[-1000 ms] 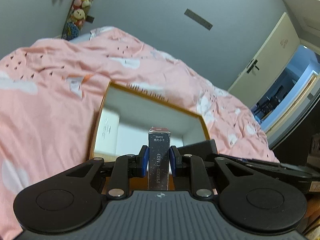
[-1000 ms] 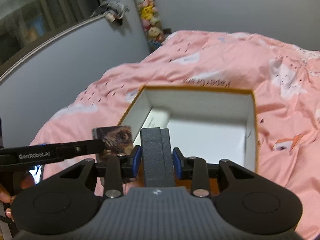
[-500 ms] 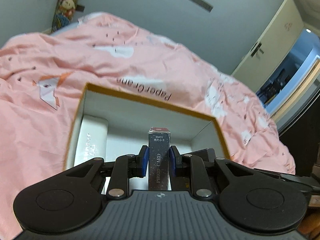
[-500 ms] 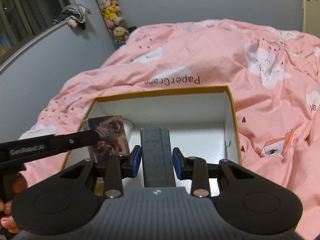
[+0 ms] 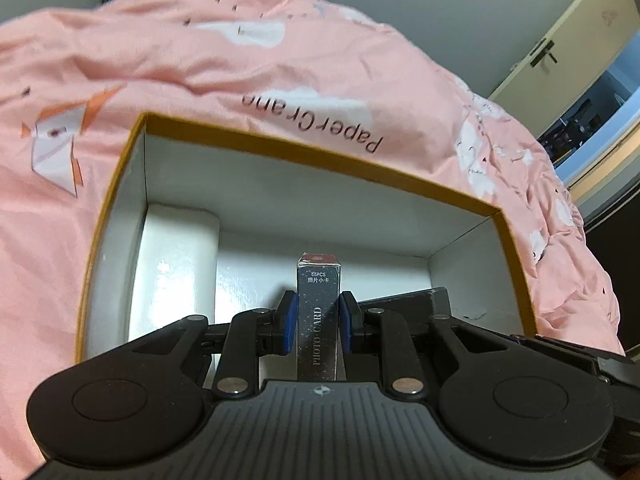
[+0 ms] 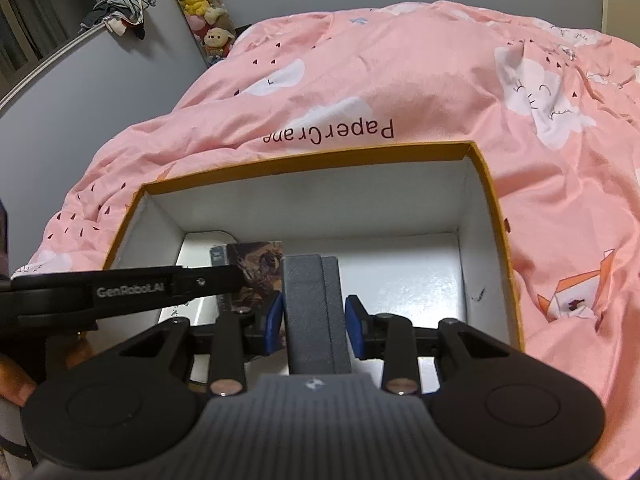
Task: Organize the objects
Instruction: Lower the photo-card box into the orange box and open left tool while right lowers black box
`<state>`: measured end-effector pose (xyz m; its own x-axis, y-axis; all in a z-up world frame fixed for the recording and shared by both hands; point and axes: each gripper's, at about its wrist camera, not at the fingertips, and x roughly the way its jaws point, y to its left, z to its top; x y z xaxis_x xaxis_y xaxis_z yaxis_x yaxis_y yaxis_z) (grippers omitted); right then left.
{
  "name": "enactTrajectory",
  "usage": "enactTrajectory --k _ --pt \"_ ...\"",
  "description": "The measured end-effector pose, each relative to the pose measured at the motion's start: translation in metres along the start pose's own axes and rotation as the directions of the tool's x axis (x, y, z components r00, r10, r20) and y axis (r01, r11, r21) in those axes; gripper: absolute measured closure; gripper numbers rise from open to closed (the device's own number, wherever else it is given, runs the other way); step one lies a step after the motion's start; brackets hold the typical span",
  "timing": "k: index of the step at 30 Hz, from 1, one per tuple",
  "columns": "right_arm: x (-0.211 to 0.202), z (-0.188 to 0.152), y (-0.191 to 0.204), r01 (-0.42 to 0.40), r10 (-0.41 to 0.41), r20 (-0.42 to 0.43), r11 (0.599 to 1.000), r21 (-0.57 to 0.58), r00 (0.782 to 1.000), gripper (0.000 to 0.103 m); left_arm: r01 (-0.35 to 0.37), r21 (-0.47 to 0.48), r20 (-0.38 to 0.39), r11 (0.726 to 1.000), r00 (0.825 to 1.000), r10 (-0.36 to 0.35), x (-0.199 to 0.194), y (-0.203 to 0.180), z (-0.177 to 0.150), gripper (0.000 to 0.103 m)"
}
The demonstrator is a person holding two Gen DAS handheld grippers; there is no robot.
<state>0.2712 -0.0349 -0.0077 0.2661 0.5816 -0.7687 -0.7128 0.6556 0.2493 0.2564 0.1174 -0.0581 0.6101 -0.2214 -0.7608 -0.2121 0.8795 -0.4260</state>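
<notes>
Lowering both loads together: left gripper (image 5: 318, 322) pinching card box (image 5: 318, 320), right gripper (image 6: 315, 322) pinching grey case (image 6: 314, 312); collision risk inside carton (image 6: 492, 216).

A bed is carrying everything, covered by a rumpled pink duvet (image 6: 420, 80) that is showing white clouds, cat faces, orange paper cranes and the upside-down words "PaperCrane". An open cardboard box (image 6: 490, 216) with an orange rim and white inner walls is sitting directly on the duvet (image 5: 160, 60), its box rim (image 5: 320, 158) pressing into the fabric.
</notes>
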Motion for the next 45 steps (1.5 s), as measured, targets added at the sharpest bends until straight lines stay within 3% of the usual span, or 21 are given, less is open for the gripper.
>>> enactTrajectory --k 5,10,16,25,31,36,40,45 --pt "0.008 0.001 0.001 0.009 -0.009 -0.016 1.0 -0.007 1.0 0.067 0.023 -0.032 -0.015 0.999 1.0 -0.024 0.008 0.009 0.009 0.078" --pt "0.013 0.002 0.0 0.012 -0.012 -0.025 1.0 -0.003 1.0 0.067 -0.025 -0.026 -0.037 0.999 0.999 0.024 0.015 0.015 0.015 0.077" --pt "0.018 0.001 0.0 0.0 0.0 -0.043 1.0 0.007 0.999 0.067 -0.044 0.025 -0.045 0.999 0.998 0.045 0.016 0.014 0.013 0.077" --pt "0.016 0.001 -0.011 -0.036 0.039 -0.051 0.998 0.059 0.998 0.067 -0.121 0.161 0.017 0.979 0.993 0.12 -0.006 0.003 0.011 0.072" --pt "0.013 -0.002 -0.013 -0.054 0.058 -0.057 0.996 0.068 0.997 0.067 -0.149 0.313 -0.032 0.938 0.985 0.167 -0.019 -0.01 0.004 0.063" --pt "0.012 -0.003 -0.014 -0.066 0.071 -0.051 0.994 0.084 0.996 0.067 -0.195 0.464 -0.071 0.864 0.964 0.256 -0.013 -0.027 -0.023 0.057" --pt "0.012 -0.005 -0.014 -0.06 0.064 -0.057 0.995 0.078 0.996 0.067 -0.232 0.527 -0.086 0.818 0.943 0.323 0.004 -0.033 -0.044 0.057" --pt "0.015 -0.004 -0.02 -0.05 0.058 -0.071 0.993 0.104 0.996 0.067 -0.239 0.536 -0.12 0.81 0.928 0.353 0.016 -0.03 -0.042 0.057"
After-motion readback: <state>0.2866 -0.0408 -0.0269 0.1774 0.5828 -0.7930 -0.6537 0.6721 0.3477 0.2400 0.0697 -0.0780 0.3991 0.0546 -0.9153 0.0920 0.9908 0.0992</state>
